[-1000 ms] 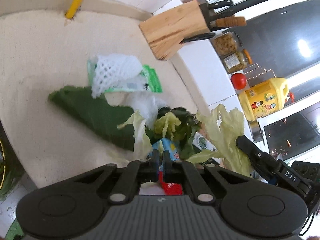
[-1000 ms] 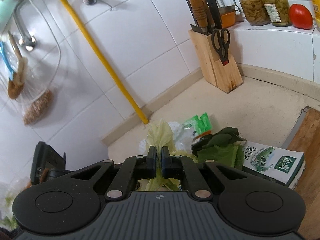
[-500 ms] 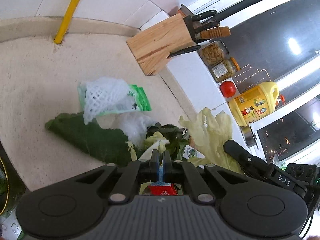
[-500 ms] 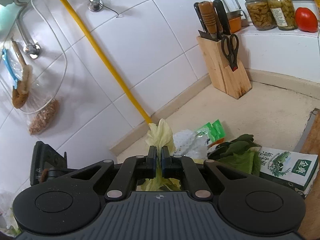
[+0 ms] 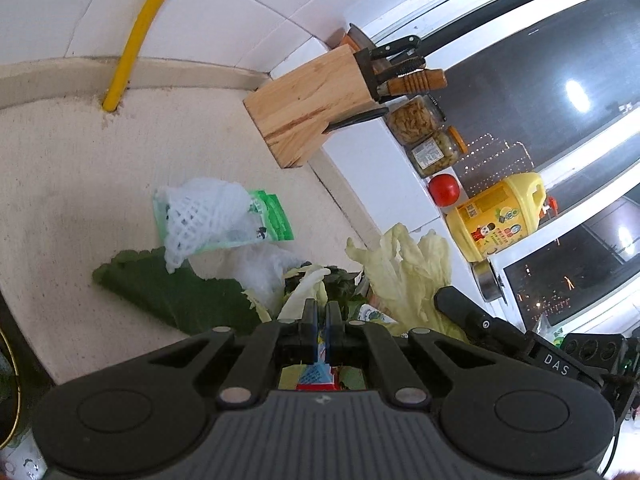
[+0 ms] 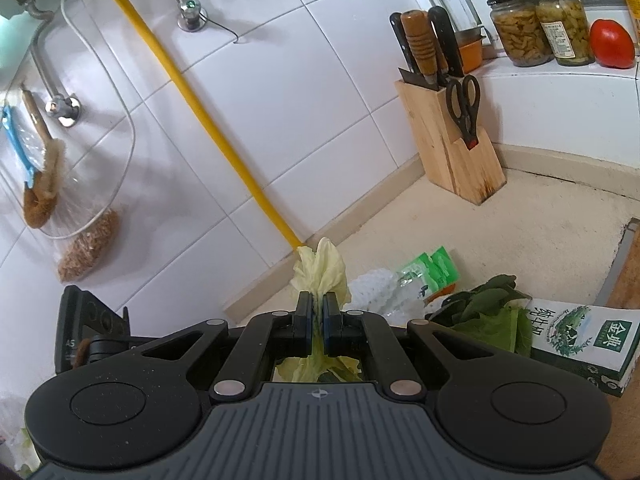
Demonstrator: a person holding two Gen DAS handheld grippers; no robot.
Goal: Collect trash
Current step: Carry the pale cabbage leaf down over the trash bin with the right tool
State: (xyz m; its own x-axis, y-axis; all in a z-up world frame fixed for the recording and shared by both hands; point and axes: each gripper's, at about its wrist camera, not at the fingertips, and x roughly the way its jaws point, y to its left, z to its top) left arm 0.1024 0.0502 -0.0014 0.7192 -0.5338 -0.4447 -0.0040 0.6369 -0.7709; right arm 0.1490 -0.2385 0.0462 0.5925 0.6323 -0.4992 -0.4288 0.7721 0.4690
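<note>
Pale cabbage leaf (image 6: pixel 320 268) pinched in right tool (image 6: pixel 317 312).

Pale cabbage leaf (image 6: pixel 322 270), pinched upright.

My count on the kitchen counter
I see two jars (image 6: pixel 516 28) (image 6: pixel 564 24), one tomato (image 6: pixel 611 43), one knife block (image 6: pixel 448 140), one milk carton (image 6: pixel 580 340).

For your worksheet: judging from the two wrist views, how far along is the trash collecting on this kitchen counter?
Done: nothing visibly binned; no bin shows.
In hand: the right tongs are shut on a pale cabbage leaf; the left tongs are shut on a red and blue wrapper.
Left: the white foam net, green packet, dark green leaf and milk carton lie on the counter.
</note>
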